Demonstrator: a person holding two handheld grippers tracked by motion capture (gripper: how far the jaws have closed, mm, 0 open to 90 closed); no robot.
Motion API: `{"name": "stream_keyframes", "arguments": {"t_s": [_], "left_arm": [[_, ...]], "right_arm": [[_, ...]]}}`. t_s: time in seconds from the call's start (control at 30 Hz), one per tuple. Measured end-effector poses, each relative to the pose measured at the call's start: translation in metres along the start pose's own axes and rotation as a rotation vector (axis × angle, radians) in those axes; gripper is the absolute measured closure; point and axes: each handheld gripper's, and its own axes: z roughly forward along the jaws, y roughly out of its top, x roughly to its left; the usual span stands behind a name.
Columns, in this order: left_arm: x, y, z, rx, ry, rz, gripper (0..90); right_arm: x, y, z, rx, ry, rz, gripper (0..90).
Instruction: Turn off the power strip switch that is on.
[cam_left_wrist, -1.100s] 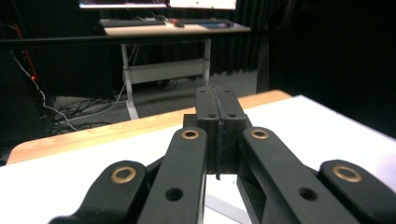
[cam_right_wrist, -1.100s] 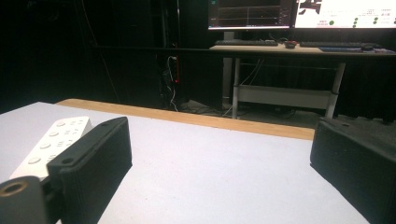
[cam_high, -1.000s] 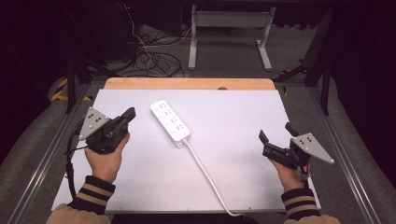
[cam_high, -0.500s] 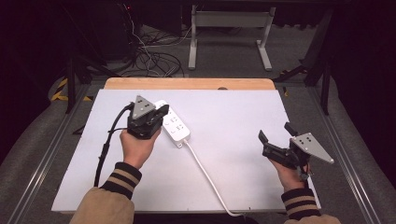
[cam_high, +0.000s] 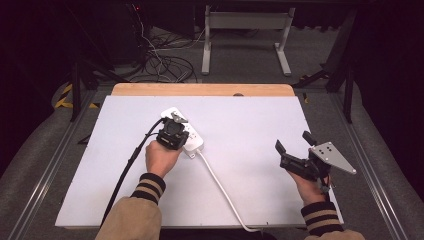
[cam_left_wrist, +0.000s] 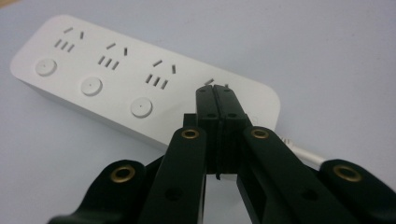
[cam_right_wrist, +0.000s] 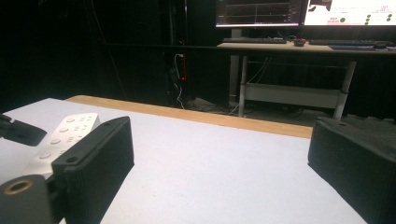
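High view: left gripper (cam_high: 176, 131) over cord end of white power strip (cam_high: 192, 140) mid-table, jaws pinched together w/ nothing between; right gripper (cam_high: 291, 150) well apart at right, jaws spread wide, empty

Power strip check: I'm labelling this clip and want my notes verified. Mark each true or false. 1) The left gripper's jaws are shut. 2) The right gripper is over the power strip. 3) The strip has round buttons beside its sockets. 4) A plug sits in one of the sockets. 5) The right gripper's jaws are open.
1) True: the left gripper has its jaws pressed together, tips just above the power strip.
2) False: the right gripper is held off to the side, apart from the strip; the left one is over it.
3) True: a round button sits by each visible socket.
4) False: the visible sockets are empty.
5) True: its jaws stand wide apart, nothing between them.
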Motion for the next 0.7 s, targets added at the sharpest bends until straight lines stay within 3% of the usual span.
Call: {"name": "stream_keyframes", "arguments": {"t_s": [0.1, 0.33, 0.37, 0.57, 0.7], "left_arm": [[0.001, -0.002, 0.006, 0.028, 0.009, 0.000, 90.0], [0.002, -0.003, 0.011, 0.021, 0.029, -0.010, 90.0], [0.002, -0.004, 0.014, 0.041, 0.040, -0.003, 90.0], [0.003, -0.008, 0.018, 0.022, 0.026, -0.014, 90.0], [0.002, -0.010, 0.019, 0.004, 0.048, 0.005, 90.0]], "right_arm": [[0.000, 0.000, 0.000, 0.003, 0.002, -0.005, 7.3], [0.000, 0.000, 0.000, 0.005, 0.001, -0.007, 7.4], [0.000, 0.000, 0.000, 0.004, 0.001, -0.006, 7.5], [0.000, 0.000, -0.001, 0.007, -0.002, -0.003, 7.4], [0.001, 0.000, -0.002, 0.005, -0.002, -0.003, 7.4]]}}
